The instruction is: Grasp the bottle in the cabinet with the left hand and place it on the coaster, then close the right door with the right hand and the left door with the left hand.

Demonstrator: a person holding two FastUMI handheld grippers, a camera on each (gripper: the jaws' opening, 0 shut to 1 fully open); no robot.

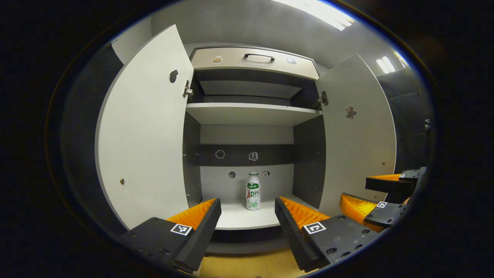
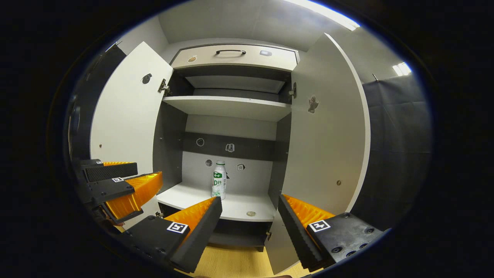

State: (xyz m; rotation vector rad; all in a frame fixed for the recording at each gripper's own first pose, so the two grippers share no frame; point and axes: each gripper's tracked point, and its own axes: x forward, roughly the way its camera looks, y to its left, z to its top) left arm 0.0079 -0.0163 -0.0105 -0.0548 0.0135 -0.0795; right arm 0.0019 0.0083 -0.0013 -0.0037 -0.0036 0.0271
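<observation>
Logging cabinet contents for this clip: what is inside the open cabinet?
On the lower shelf of the cabinet stands one upright bottle, plus a small round disc nearer the front edge. The upper shelf shows nothing from below; its top surface is hidden.

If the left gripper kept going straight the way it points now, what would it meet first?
Most likely the bottle. In the left gripper view it stands upright on the lower shelf, framed between the open fingers of the left gripper, with nothing in between. Depth is hard to judge.
</observation>
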